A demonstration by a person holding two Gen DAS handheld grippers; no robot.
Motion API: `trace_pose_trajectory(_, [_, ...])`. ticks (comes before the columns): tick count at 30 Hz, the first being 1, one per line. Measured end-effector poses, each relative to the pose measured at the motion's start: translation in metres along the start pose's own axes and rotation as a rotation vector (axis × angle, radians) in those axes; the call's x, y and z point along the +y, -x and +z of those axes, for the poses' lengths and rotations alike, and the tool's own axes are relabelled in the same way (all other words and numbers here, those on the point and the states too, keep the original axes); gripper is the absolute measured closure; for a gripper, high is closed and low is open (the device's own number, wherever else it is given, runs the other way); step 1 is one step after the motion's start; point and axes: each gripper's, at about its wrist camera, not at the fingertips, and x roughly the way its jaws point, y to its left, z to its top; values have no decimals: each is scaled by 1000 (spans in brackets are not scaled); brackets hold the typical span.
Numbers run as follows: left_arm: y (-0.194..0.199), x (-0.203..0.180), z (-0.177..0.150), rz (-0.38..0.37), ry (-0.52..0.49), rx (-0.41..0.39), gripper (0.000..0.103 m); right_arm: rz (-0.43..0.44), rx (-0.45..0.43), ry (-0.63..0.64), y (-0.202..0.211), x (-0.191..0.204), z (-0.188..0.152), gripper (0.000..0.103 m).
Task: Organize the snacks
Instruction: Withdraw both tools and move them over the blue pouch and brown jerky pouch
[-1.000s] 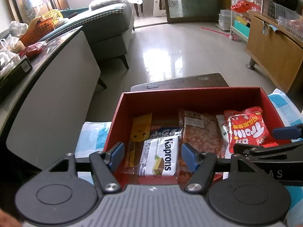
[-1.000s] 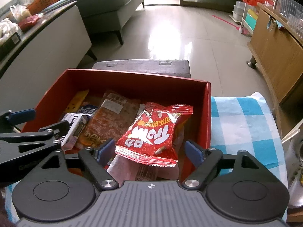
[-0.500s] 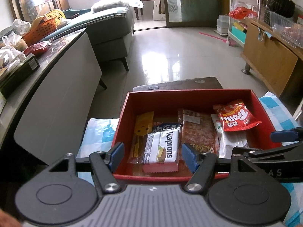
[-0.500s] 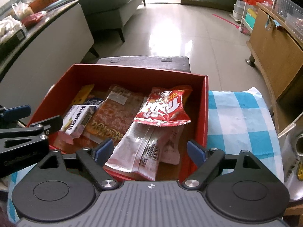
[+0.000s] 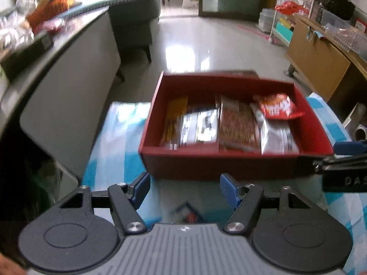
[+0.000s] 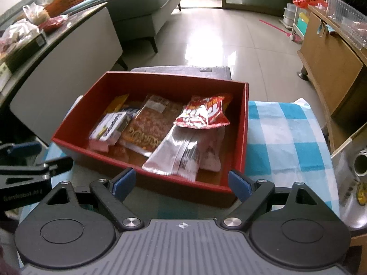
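Red snack packet (image 6: 203, 112): released a second earlier by the right gripper (image 6: 181, 182), whose empty jaws were still widening, it lay in the red box (image 6: 243, 137) atop the clear packets (image 6: 183, 151), long axis crosswise, placement judged done; left gripper (image 5: 184, 190) gaped empty too.

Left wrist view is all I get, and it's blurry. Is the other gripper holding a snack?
Observer: No. The right gripper has nothing between its jaws, which are opening; the red crinkly snack bag lies in the red cardboard box.
Operator: What's right of the box?
Observer: A blue-and-white checked cloth, then a shiny metal pot at the picture's edge.
Operator: Any snacks lying there?
Observer: None on the cloth between box and pot.
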Motion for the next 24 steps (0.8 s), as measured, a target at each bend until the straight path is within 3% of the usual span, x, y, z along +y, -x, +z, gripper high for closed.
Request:
trace_pose_trajectory(6, [-11, 3, -29, -24, 5, 95, 41, 14, 14, 4, 9, 1, -14, 11])
trace_pose_trajectory(14, [-28, 15, -53, -80, 202, 211, 41, 15, 33, -2, 21, -11, -33, 8])
trace_pose_trajectory(18, [-36, 0, -55, -54, 174, 212, 31, 16, 13, -45, 31, -32, -35, 7])
trace_pose_trajectory(24, [-46, -7, -57, 19, 173, 210, 32, -21, 101, -36, 11, -47, -55, 5])
